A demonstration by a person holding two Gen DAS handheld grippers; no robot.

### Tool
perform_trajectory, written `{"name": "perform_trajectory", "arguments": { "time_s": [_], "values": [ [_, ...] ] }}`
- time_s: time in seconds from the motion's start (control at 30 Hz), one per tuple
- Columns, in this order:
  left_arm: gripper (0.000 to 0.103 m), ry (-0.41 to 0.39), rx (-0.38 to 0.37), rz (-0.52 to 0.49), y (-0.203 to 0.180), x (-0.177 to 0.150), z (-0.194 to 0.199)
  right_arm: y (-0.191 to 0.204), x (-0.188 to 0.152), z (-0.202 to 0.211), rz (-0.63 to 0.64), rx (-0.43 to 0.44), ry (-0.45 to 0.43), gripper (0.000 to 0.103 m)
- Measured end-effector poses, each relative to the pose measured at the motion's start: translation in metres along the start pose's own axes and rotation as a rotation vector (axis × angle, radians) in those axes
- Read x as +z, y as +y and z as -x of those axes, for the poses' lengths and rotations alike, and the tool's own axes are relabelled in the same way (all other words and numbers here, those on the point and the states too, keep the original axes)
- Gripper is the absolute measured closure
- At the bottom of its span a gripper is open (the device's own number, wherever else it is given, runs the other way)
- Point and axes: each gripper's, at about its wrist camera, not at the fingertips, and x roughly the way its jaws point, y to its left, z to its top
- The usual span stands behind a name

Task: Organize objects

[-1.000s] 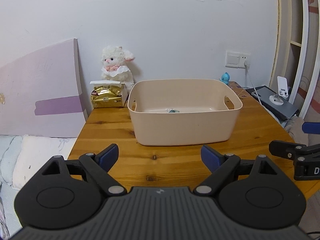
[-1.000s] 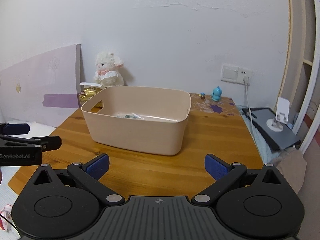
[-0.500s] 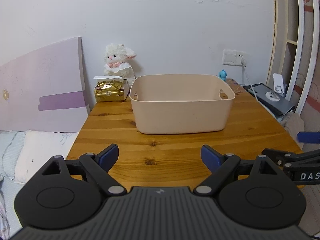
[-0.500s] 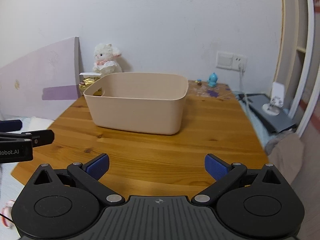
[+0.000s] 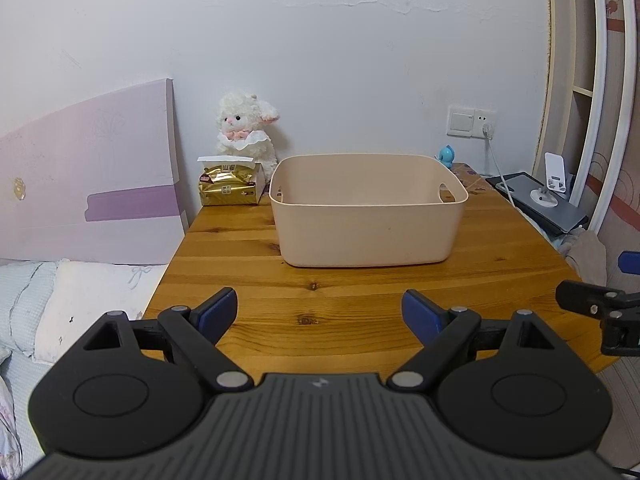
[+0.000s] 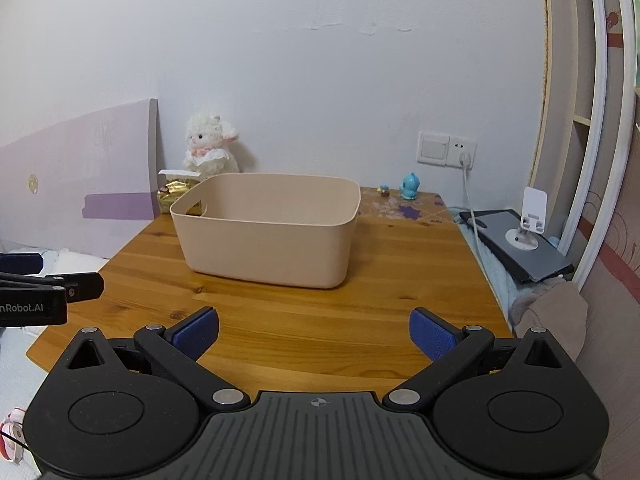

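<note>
Both my grippers hang back over the near table edge, left gripper [image 5: 320,312] and right gripper [image 6: 314,334] jaws spread wide, nothing held. I'd say I'm between picks or finished: one beige bin [image 5: 368,224] sits mid-table [image 5: 360,304], its inside hidden from this low angle. Counted: one plush lamb [image 5: 246,136], one gold tissue pack [image 5: 230,188], one blue figurine [image 6: 410,187], all at the back by the wall. Next move probably calls for reaching past the bin for one of those
</note>
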Motion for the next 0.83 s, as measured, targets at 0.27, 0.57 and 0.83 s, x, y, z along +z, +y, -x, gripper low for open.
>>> {"name": "perform_trajectory", "arguments": {
  "time_s": [0.27, 0.57, 0.83],
  "values": [
    [0.013, 0.021, -0.012, -0.017, -0.003, -0.003, -0.001, 0.002, -0.001, -0.002, -0.006, 0.015, 0.025, 0.0],
    [0.013, 0.043, -0.016, -0.017, -0.002, -0.003, -0.008, 0.004, -0.001, -0.014, -0.008, 0.005, 0.063, 0.0],
    [0.013, 0.057, -0.019, -0.008, 0.003, -0.001, -0.019, 0.007, 0.004, -0.028, -0.002, 0.006, 0.087, 0.0]
  ]
}}
